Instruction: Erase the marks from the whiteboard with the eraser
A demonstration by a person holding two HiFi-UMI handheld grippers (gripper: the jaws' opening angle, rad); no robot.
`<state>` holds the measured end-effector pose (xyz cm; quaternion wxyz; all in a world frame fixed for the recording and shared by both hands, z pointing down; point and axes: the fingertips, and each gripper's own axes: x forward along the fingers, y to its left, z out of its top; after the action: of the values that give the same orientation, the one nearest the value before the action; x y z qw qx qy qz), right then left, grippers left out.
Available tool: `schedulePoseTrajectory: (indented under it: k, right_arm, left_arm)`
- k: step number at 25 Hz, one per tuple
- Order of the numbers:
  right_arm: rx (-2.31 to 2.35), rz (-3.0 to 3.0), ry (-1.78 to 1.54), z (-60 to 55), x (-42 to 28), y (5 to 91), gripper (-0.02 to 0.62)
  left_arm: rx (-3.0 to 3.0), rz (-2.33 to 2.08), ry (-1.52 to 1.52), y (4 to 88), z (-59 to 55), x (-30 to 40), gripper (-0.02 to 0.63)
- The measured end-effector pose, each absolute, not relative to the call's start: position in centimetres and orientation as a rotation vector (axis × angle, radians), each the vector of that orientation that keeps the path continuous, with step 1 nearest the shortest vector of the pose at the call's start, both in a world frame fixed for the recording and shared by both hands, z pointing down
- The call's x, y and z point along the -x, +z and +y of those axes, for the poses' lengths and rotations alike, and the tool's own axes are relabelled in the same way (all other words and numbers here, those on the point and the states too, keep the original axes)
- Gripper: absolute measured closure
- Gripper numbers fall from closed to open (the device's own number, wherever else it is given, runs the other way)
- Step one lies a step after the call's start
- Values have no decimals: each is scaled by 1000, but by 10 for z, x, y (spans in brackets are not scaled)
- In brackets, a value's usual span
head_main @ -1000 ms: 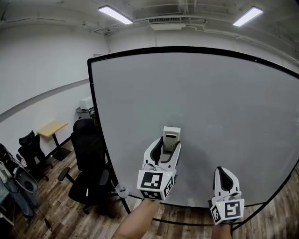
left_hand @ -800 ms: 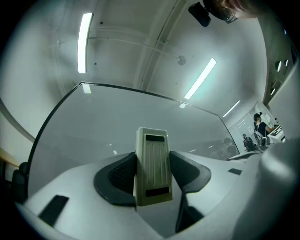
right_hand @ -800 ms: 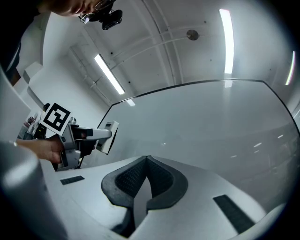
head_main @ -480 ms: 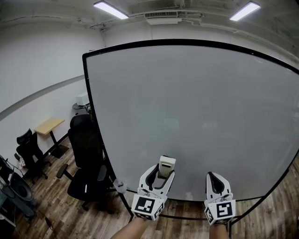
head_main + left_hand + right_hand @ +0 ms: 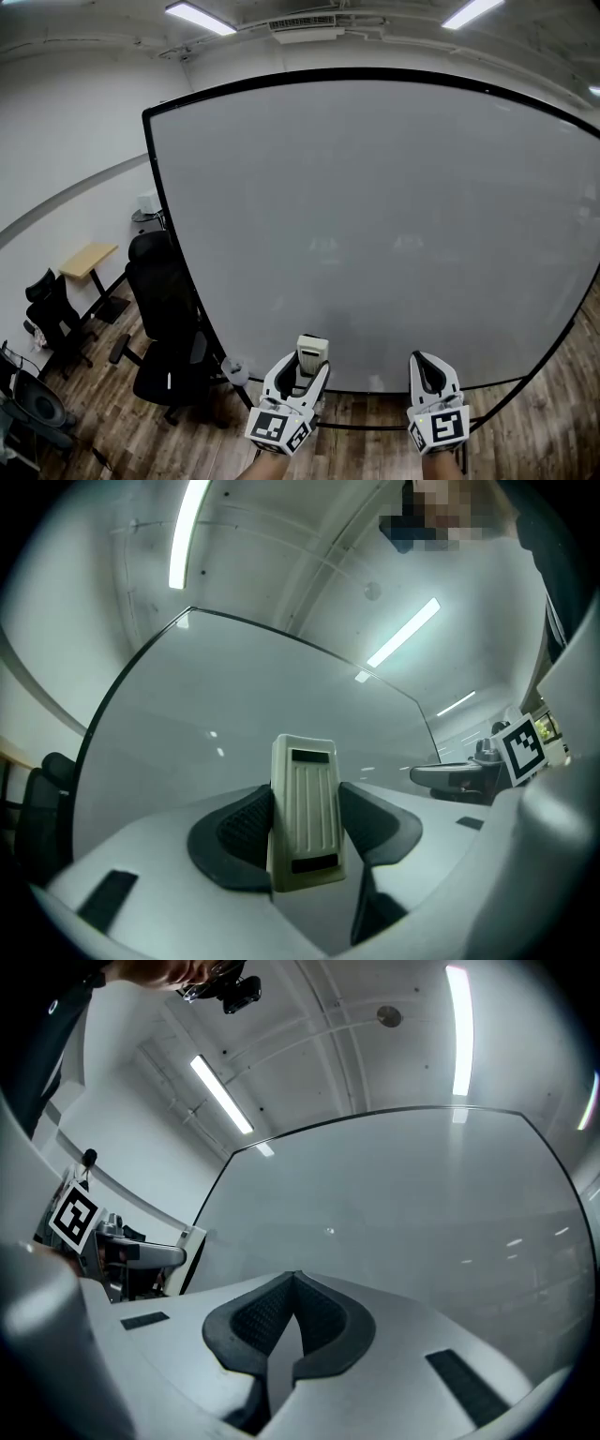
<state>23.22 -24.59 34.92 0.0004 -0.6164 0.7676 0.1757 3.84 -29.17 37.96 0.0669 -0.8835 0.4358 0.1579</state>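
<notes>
Whiteboard (image 5: 375, 216) at twelve o'clock; eraser (image 5: 312, 351) in left gripper (image 5: 305, 371) before its lower edge; right gripper (image 5: 428, 362) at that gripper's three o'clock; chair (image 5: 164, 309) at the board's eight o'clock.

This is an office or meeting room. A large black-framed whiteboard (image 5: 375, 216) on a stand fills the space straight ahead of the left gripper (image 5: 305, 367) and the right gripper (image 5: 427, 364). Off to the left of the left gripper stand black swivel office chairs (image 5: 164, 309). Farther left is a small wooden-topped table (image 5: 86, 260) by a plain white wall (image 5: 66, 131). Wood-plank flooring (image 5: 112, 436) runs below and to the left of the grippers. Above them, past the board's top edge, long strip lights (image 5: 200, 18) and an air vent (image 5: 302, 22) sit in a bare ceiling.
</notes>
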Motion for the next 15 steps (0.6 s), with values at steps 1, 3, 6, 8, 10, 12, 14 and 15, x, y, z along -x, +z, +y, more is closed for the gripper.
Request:
schedulePoseTrajectory:
  k: [1,3,6,8,10,12,14,15]
  right_arm:
    - [1939,2409,541,-246,-235,349,577]
    - [1945,2405,509,-247,-241,353,577]
    - [1947,2406,460,-255,-240,365,577]
    - [1957,2405,433,-260,-239,369,577]
    - [1967,2395,423,-262,-239,368,577]
    - [1969,2392,435,-261,-239,365,577]
    - [1976,2387,430,-261,-241,362,577]
    - [1977,2385,427,-262,-242,362,577]
  left_arm:
    - [2661,1325,481,379,-292,-37,359]
    - [2653,1331,488,377,-292,-38,359]
    - [2651,1323,479,380,-296,-35,359]
    - [2654,1321,471,381,-298,-34,359]
    - [2651,1328,473,381,-299,-33,359]
    - [2647,1332,471,380,-298,-34,359]
    - [2643,1333,469,378,-297,-35,359]
    - [2641,1334,469,377,-297,-35,359]
